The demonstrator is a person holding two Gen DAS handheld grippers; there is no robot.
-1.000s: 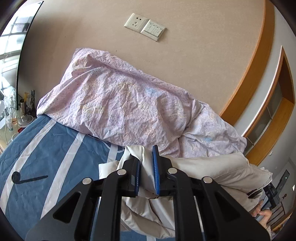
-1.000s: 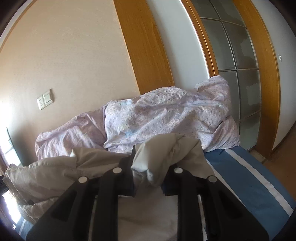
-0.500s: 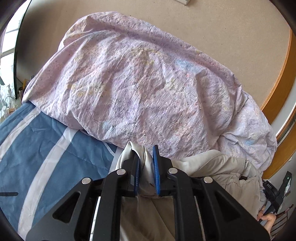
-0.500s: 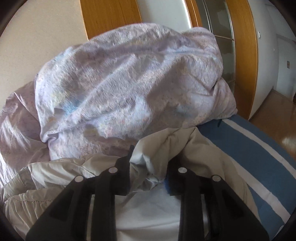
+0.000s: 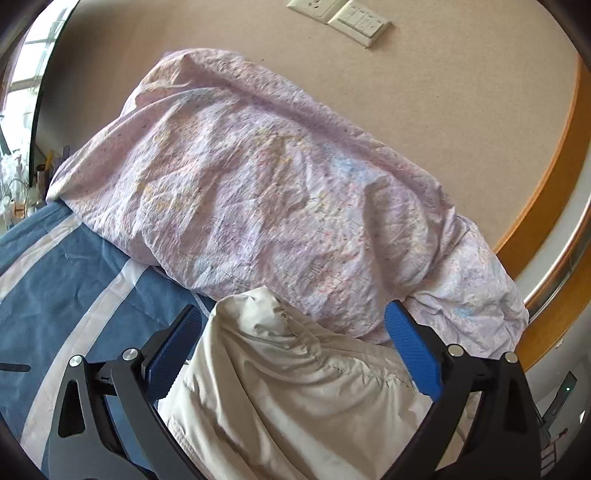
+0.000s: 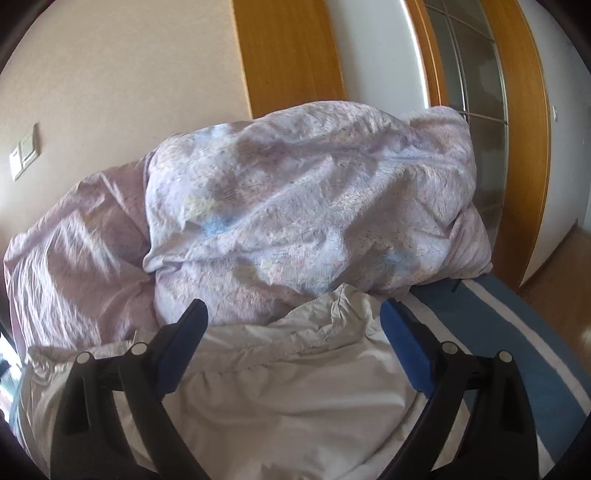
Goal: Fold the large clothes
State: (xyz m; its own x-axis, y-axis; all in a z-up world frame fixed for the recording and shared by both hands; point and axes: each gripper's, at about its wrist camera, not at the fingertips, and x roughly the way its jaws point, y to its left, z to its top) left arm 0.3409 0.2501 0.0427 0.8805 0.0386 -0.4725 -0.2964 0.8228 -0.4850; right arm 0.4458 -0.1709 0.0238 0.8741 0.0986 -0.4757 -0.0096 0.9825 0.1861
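Note:
A beige padded jacket [image 5: 295, 387] lies on the blue striped bed sheet [image 5: 66, 295], its far edge against a heap of lilac bedding [image 5: 277, 192]. My left gripper [image 5: 293, 325] is open, its blue pads wide apart on either side of the jacket's far left corner. The jacket shows paler in the right wrist view [image 6: 295, 387]. My right gripper [image 6: 293, 317] is open too, straddling the jacket's bunched far right corner just short of the bedding [image 6: 314, 199].
The beige wall [image 5: 406, 92] with socket and switch plates [image 5: 340, 14] stands behind the bedding. A wooden door frame and glass-panelled door [image 6: 480, 74] are at the right. The bed's right edge [image 6: 535, 332] drops to the wooden floor. A cluttered side table [image 5: 22, 192] stands at the left.
Both grippers were shut on the jacket's corners, carried them forward toward the bedding, and have now opened wide; the jacket corners lie released on the bed.

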